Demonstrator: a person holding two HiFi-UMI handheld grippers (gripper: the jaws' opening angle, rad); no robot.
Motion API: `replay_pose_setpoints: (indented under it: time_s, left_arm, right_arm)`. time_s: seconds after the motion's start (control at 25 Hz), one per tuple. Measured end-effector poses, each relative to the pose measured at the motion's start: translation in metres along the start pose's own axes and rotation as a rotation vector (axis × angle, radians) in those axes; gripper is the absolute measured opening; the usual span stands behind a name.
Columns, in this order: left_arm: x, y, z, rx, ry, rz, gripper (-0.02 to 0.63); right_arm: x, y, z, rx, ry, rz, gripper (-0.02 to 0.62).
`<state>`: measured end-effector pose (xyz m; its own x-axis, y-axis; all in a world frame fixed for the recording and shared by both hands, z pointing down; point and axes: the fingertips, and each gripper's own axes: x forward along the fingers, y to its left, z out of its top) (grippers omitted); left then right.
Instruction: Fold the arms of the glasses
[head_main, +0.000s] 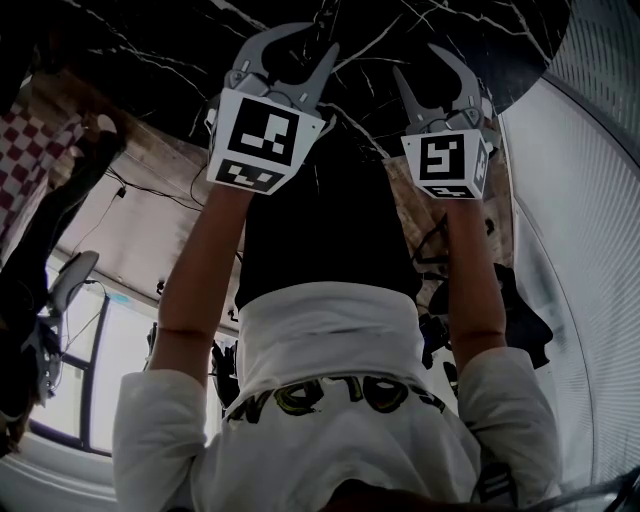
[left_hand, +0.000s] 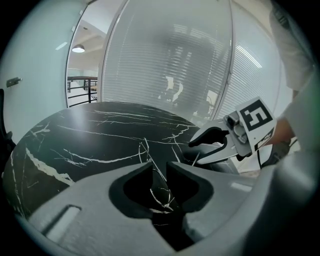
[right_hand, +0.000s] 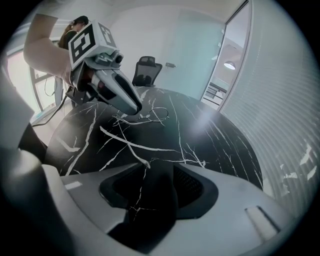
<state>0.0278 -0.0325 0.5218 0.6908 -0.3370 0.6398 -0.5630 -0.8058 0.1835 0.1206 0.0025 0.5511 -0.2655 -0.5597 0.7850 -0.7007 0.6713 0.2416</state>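
A thin wire-framed pair of glasses (right_hand: 145, 117) lies on the black marble table (right_hand: 220, 145), right at the tips of my left gripper (right_hand: 136, 107). In the left gripper view its jaws (left_hand: 159, 167) stand a little apart over the table (left_hand: 75, 135). Thin pale lines show in the gap, and I cannot tell them from the marble veins. My right gripper (left_hand: 192, 151) hovers open to the right of it, with nothing but the table between its jaws (right_hand: 161, 170). The head view shows both grippers, left (head_main: 305, 50) and right (head_main: 415, 62), side by side over the table, and no glasses.
The round table's edge curves close behind the right gripper (head_main: 520, 90). A glass wall with blinds (left_hand: 170, 75) stands past the table. An office chair (right_hand: 147, 65) stands at the far side. The person's white shirt (head_main: 330, 400) fills the lower head view.
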Motion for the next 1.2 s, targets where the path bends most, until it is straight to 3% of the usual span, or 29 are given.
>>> replay_pose_setpoints:
  time_s: [0.32,0.4,0.64,0.84,1.0,1.2]
  left_arm:
    - [-0.002,0.003,0.0,-0.021,-0.012,0.023,0.054]
    - [-0.002,0.002,-0.001,-0.017,-0.007,0.021,0.014]
    - [-0.004,0.0,-0.005,-0.021,-0.005,0.026,0.011]
    - [-0.004,-0.002,-0.004,-0.007,-0.011,0.024,0.011]
    - [-0.004,-0.003,-0.004,0.002,-0.01,0.026,0.011]
    - [-0.006,-0.005,-0.004,0.016,-0.012,0.028,0.009]
  right_arm:
    - [-0.001,0.002,0.002,-0.002,-0.015,0.005,0.187]
    - [-0.001,0.0,0.003,-0.001,-0.019,0.003,0.181]
    - [-0.004,0.002,0.002,0.011,-0.018,0.015,0.181]
    - [-0.021,0.034,0.022,0.059,-0.106,0.119,0.183]
    - [-0.031,0.072,0.036,0.064,-0.121,0.225,0.19]
    - [-0.029,0.098,0.036,0.047,-0.116,0.264,0.201]
